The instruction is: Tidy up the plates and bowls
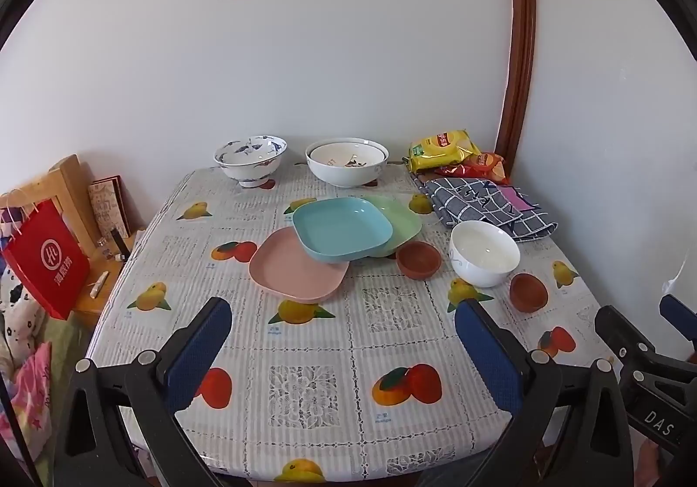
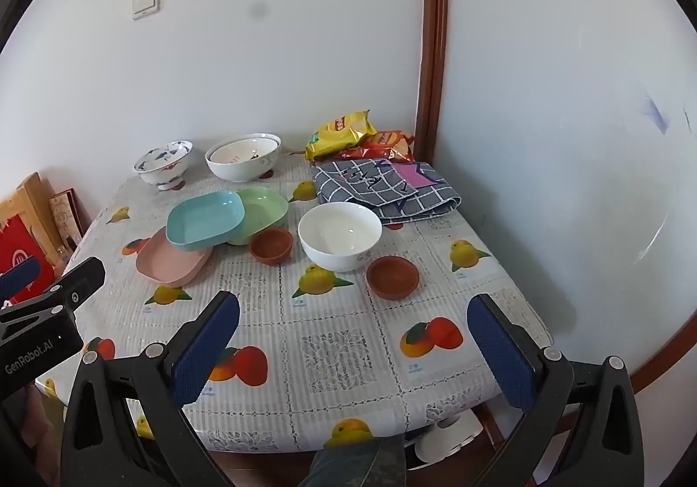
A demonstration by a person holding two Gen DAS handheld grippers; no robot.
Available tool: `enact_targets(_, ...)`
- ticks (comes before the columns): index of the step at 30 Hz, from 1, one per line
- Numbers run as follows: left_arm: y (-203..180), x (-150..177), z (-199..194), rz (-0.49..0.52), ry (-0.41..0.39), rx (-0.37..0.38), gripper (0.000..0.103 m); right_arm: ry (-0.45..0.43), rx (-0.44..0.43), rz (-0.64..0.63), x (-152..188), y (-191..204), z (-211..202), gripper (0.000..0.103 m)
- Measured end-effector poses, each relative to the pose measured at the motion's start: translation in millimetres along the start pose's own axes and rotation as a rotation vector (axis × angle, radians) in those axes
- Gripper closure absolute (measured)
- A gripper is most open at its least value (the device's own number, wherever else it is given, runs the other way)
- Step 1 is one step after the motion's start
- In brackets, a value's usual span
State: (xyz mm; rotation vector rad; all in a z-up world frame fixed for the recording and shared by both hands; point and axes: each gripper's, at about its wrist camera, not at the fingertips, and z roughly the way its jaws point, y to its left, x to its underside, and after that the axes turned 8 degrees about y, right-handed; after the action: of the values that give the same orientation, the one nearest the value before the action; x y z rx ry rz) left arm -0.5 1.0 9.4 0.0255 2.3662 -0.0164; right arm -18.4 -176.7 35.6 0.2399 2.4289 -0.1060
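Note:
Three square plates overlap mid-table: a blue plate lies on a pink plate and a green plate. To their right stand a brown dish, a plain white bowl and a second brown dish. At the back are a blue-patterned bowl and a large white bowl. My left gripper and right gripper hover open over the near table edge, holding nothing.
A fruit-print cloth covers the table, which sits in a wall corner. A checked cloth and snack bags lie at the back right. A red bag hangs off a wooden chair on the left.

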Motion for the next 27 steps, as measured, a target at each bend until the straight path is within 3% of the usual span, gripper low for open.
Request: enact_targets(27, 5.7, 3.7, -3.3, -0.003, -0.015, -0.008, 0.0, -0.01, -0.016, 0.005, 3.3, 0.4, -0.6, 0.0)
